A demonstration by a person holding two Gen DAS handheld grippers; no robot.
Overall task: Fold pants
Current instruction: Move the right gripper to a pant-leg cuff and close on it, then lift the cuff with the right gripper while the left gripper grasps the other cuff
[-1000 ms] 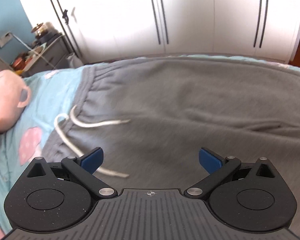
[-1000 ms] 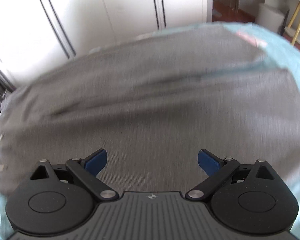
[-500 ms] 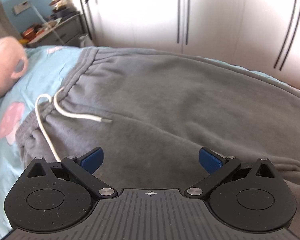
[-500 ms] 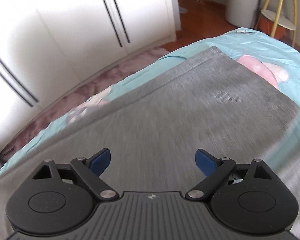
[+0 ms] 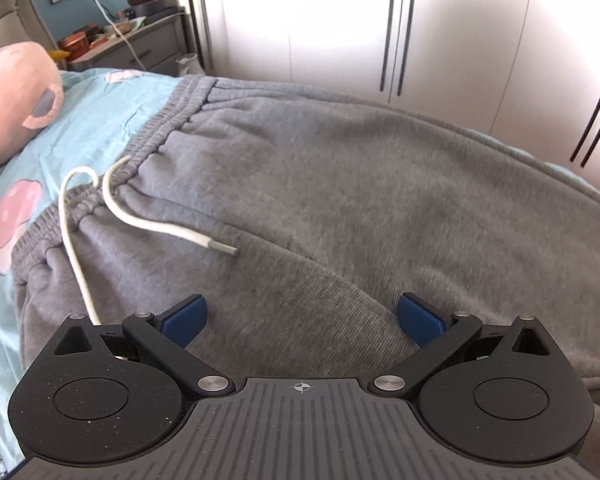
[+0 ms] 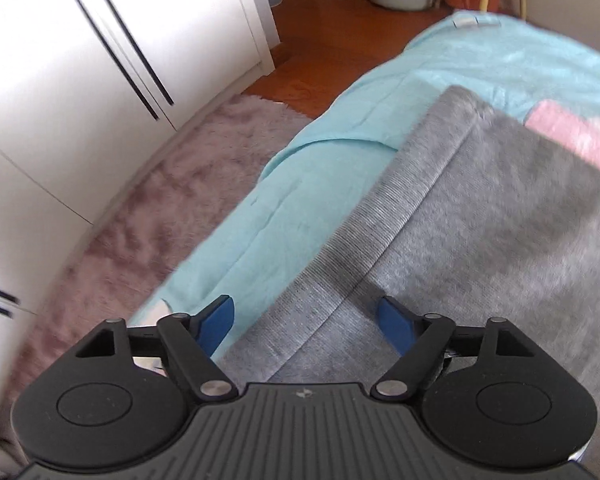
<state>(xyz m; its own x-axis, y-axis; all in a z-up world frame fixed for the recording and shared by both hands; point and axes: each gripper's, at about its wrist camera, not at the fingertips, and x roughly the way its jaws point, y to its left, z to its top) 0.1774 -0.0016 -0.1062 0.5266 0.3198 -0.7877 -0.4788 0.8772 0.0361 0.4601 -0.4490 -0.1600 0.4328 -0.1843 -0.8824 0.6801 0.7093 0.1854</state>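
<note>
Grey sweatpants lie spread on a light blue bed sheet. Their elastic waistband is at the left, with a white drawstring lying loose across it. My left gripper is open and empty, just above the upper leg fabric near the waist. In the right wrist view the ribbed leg cuff of the pants lies near the bed's edge. My right gripper is open and empty, hovering over the cuff's edge.
A pink plush toy lies at the left on the bed. A cluttered grey nightstand stands behind it. White wardrobe doors line the far side. A pink shaggy rug covers the floor beside the bed.
My left gripper swung left toward the waistband and drawstring. My right gripper moved along the leg to the cuff at the bed's edge. Both stayed open.
</note>
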